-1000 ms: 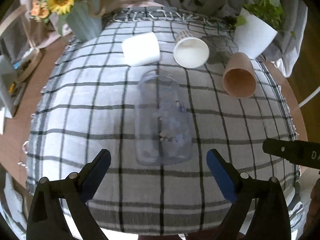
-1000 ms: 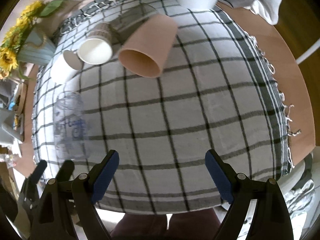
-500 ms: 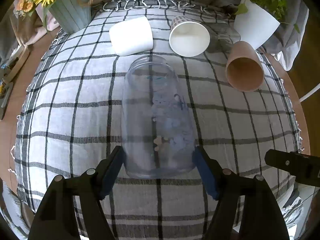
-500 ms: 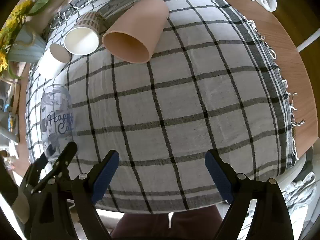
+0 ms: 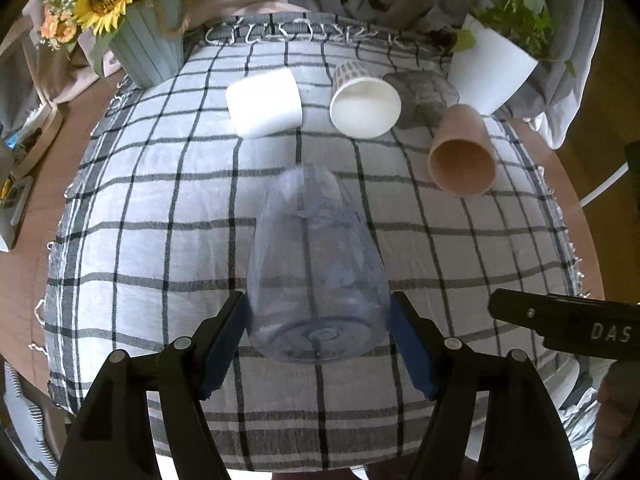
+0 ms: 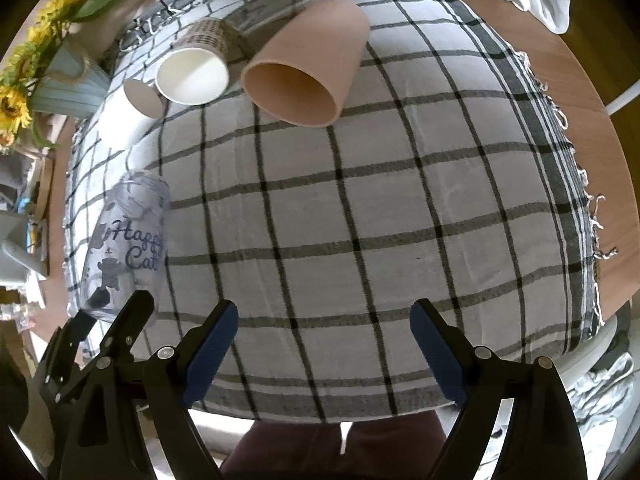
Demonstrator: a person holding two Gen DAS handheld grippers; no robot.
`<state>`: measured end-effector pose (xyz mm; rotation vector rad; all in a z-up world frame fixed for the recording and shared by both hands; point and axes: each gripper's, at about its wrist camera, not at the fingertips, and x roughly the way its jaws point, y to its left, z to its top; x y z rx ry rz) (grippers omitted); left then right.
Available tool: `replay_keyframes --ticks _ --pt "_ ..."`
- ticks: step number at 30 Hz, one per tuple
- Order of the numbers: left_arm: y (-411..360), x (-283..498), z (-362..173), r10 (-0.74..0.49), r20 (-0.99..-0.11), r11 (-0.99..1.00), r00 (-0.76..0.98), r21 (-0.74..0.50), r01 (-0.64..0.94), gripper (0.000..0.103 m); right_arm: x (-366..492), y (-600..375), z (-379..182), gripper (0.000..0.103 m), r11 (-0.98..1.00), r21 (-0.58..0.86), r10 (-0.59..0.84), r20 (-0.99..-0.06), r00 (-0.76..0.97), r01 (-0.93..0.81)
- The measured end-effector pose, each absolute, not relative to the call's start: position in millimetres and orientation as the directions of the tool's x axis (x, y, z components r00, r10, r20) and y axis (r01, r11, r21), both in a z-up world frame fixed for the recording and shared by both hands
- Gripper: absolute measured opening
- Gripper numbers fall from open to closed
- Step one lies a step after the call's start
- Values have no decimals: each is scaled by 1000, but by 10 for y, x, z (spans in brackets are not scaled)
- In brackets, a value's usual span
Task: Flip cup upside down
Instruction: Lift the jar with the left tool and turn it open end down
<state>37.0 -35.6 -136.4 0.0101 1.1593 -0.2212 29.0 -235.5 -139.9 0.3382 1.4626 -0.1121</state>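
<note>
The left tool [image 5: 318, 344] clamps a clear plastic cup [image 5: 316, 276] by its closed base end, blue pads pressed to either side, the cup's body reaching away from the fingers toward the middle of the checked cloth [image 5: 160, 200] that covers the round worktop [image 6: 592, 92]. From the right-hand camera the same cup [image 6: 128, 248], printed "Happy Cat", appears tilted with its base raised in the left tool's grip, though whether its far rim touches the cloth cannot be told. The right tool [image 6: 324, 352] hangs over bare cloth near the worktop's front edge, its fingers wide apart and holding nothing. Farther back lie four more vessels on their sides: a white cup [image 5: 264, 104], a paper cup with a patterned wall [image 5: 365, 104], a grey-tinted glass [image 5: 422, 96] behind it, and a terracotta-coloured cup [image 5: 462, 152] nearest the right. A ribbed vase of sunflowers [image 5: 148, 48] and a white plant pot [image 5: 490, 68] stand at the far edge. The step in hand looks to be the grasp and first lift of the clear cup. The next move would call for swinging the base up and over until the open mouth faces down, then lowering the rim flat onto the cloth, well short of the neighbouring cups, before letting go.
</note>
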Motion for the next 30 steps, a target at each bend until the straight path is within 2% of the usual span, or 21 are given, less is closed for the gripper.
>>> replay_keyframes --ticks 30 --pt "-394 1135 -1084 -215 -849 963 483 -103 248 71 594 -2285 -1049 88 924 195 121 -965 232 329"
